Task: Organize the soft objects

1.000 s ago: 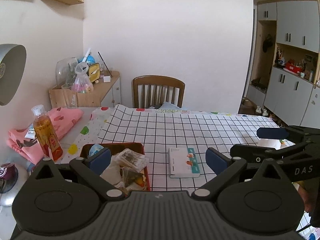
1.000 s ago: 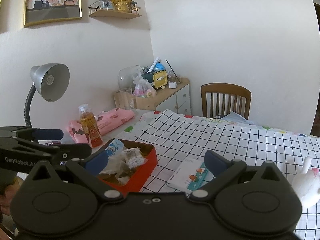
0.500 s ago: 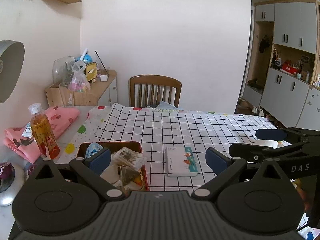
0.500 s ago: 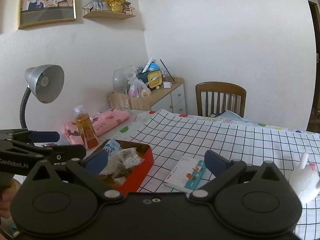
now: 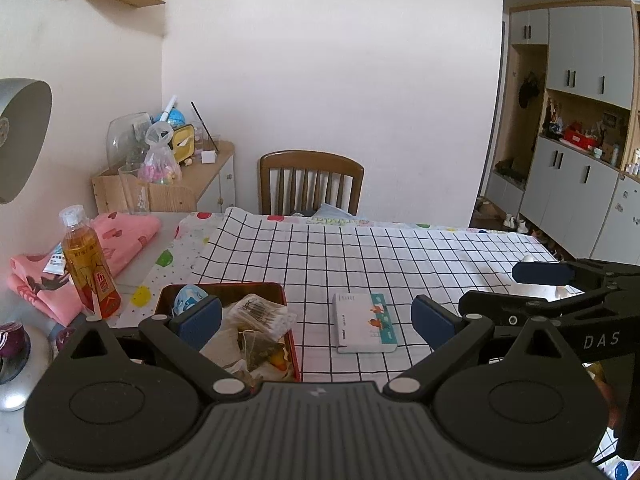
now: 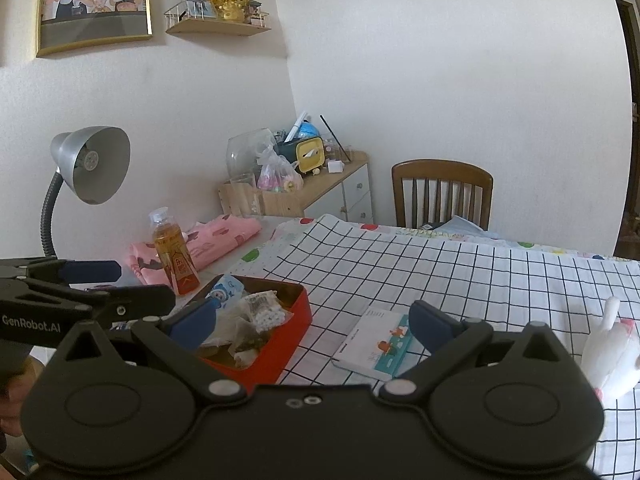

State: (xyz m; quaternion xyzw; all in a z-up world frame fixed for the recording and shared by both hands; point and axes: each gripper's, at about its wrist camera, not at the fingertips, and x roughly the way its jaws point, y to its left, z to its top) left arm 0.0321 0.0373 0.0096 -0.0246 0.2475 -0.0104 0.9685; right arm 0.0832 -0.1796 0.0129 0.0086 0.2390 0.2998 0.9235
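Note:
A white plush toy point(image 6: 612, 356) lies on the checked tablecloth point(image 5: 360, 256) at the right; in the left wrist view it is mostly hidden behind the other gripper. A folded pink cloth point(image 5: 116, 240) point(image 6: 208, 240) lies at the table's left edge. A red tray point(image 5: 224, 292) point(image 6: 296, 320) of small packets sits near the front. My left gripper point(image 5: 316, 320) hovers open over the tray and a small booklet point(image 5: 364, 322). My right gripper point(image 6: 312, 320) is open above the same spot, with nothing between its fingers.
An amber drink bottle point(image 5: 90, 264) stands by the pink cloth. A grey desk lamp point(image 6: 92, 164) leans over the left edge. A wooden chair point(image 5: 312, 184) faces the far side, with a cluttered side cabinet point(image 5: 176, 176) beside it and white cupboards point(image 5: 580, 184) at the right.
Both views have shifted slightly, with the scene sitting a little lower and nearer. Both grippers stay open and hold nothing.

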